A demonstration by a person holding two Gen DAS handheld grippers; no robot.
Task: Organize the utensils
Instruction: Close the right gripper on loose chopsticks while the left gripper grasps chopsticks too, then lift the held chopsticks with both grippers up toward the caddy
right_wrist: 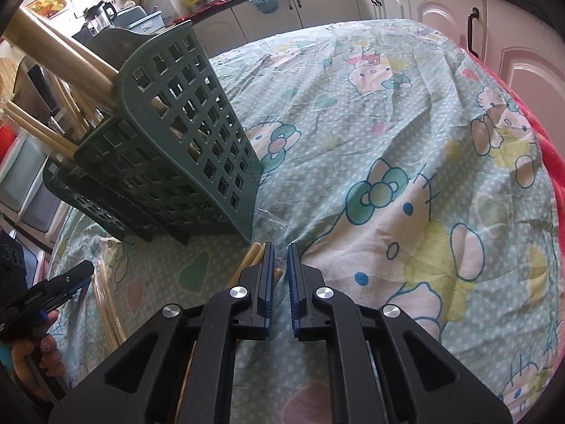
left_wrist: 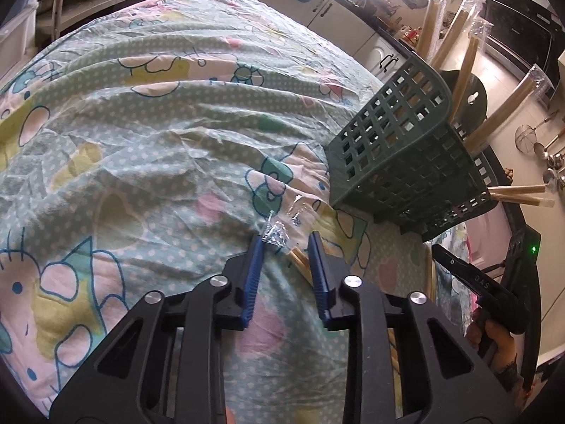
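A dark green lattice utensil basket [left_wrist: 399, 152] stands on the patterned cloth with several plastic-wrapped bamboo chopstick packs [left_wrist: 462, 67] sticking out of it. It also shows in the right wrist view [right_wrist: 183, 148]. A wrapped chopstick pack [left_wrist: 300, 259] lies on the cloth; its crinkled plastic end [left_wrist: 277, 235] lies between my left gripper's [left_wrist: 287, 242] open fingers. My right gripper [right_wrist: 280, 247] hovers low over the same pack [right_wrist: 252, 258], jaws narrowly apart, nothing clearly gripped. More chopsticks [right_wrist: 106, 300] lie on the cloth to its left.
The cloth [left_wrist: 141, 141] is wrinkled and covers the whole table. Kitchen cabinets [right_wrist: 441, 10] and a counter stand behind. Hanging ladles [left_wrist: 543, 152] are on the wall at the right. The other gripper [left_wrist: 473, 282] shows at each view's edge.
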